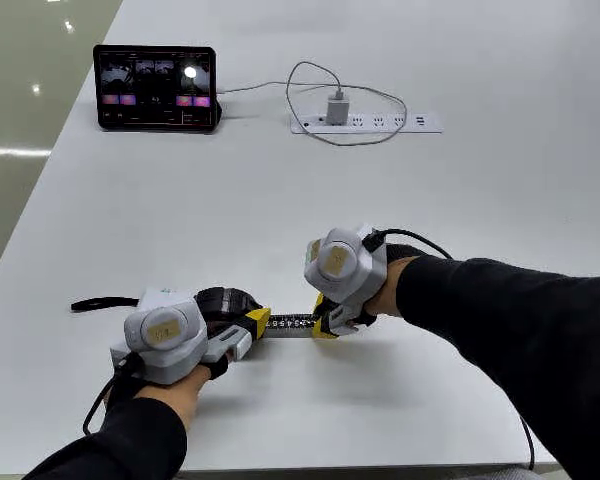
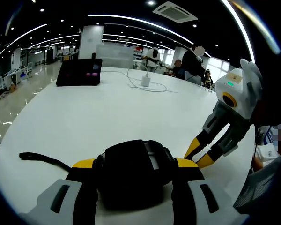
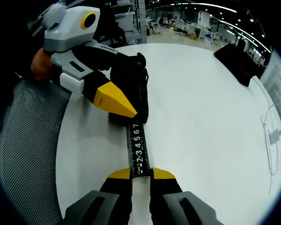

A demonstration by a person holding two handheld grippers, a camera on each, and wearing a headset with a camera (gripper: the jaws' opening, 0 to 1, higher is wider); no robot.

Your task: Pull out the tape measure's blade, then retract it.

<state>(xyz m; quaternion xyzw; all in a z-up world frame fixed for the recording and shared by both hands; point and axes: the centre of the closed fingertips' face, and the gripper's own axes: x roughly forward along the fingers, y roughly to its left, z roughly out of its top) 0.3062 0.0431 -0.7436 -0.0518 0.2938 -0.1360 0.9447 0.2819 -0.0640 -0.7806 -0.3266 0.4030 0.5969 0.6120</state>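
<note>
Grip and line decide this pull: the right gripper (image 3: 140, 174) should draw the blade (image 3: 138, 150) straight back along its own length, low over the table (image 1: 280, 210) and without twisting, so the thin steel neither kinks nor slips from the pads. Meanwhile the left gripper (image 2: 136, 164) should pin the case (image 2: 133, 176) flat so that it does not slide along after the blade. A slow, even draw seems wise, since a sprung blade would snap home if the pinch gave way. The right gripper's jaws stand nearly together, pinching the free end of the blade between their yellow tips. Only a short length is out, with printed numbers up to about seven readable in the right gripper view, so I judge the pull to be in its early part and the retracting not yet begun. The left gripper's jaws are closed around the black case, one yellow tip on each flank, and the case rests on the table near its front edge. A black wrist strap (image 1: 100, 303) trails from the case to the left. Well beyond, at the far side of the table, stand a tablet (image 1: 155, 87) and a power strip (image 1: 380, 122) with a charger (image 1: 337, 108) and a looped cable (image 1: 310, 80).
</note>
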